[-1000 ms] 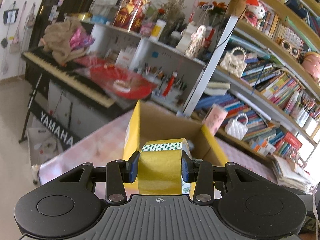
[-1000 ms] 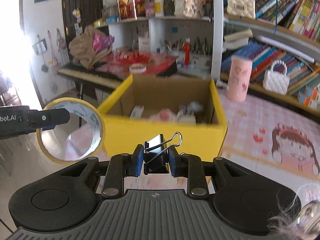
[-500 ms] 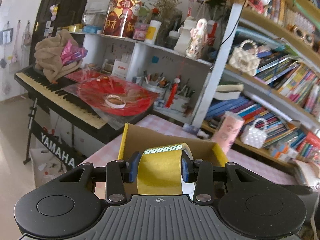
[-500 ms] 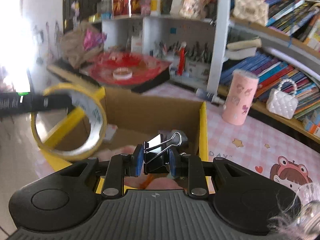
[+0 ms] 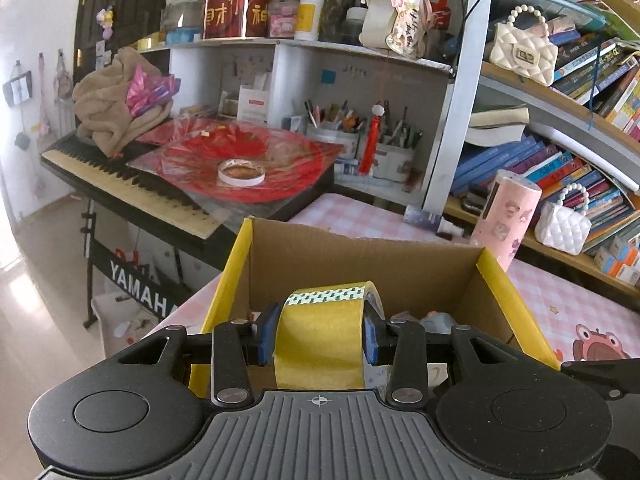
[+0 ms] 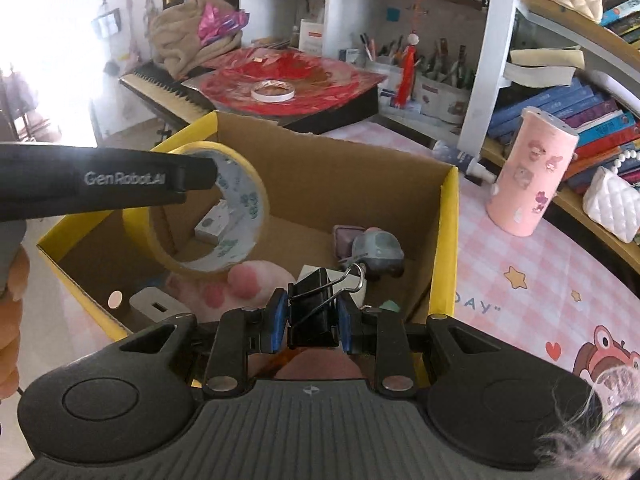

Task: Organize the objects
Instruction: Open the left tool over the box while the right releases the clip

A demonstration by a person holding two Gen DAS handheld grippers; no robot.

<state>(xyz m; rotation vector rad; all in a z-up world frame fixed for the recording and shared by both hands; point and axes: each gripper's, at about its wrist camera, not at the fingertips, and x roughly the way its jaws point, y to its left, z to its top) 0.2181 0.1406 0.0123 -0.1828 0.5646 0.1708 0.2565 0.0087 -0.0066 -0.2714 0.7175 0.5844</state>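
Observation:
An open cardboard box with yellow sides (image 5: 496,276) (image 6: 448,216) stands on the pink checked table. My left gripper (image 5: 320,336) is shut on a yellow tape roll (image 5: 320,344) and holds it above the box's left part; the roll (image 6: 192,256) and the left gripper's arm (image 6: 100,184) also show in the right wrist view. My right gripper (image 6: 313,322) is shut on a black binder clip (image 6: 314,312) above the box's near edge. Inside the box lie a pink paw-shaped toy (image 6: 240,284), a grey toy (image 6: 378,250) and a small white box (image 6: 216,226).
A pink cylinder (image 6: 528,176) stands on the table right of the box. A white purse (image 6: 612,208) sits on the low shelf. A Yamaha keyboard (image 5: 132,184) with a red wrapped disc (image 5: 240,160) stands behind the box. Bookshelves (image 5: 560,152) fill the right.
Both grippers have moved forward over the box. The tape roll now hangs inside the box's opening and the binder clip is above the near wall.

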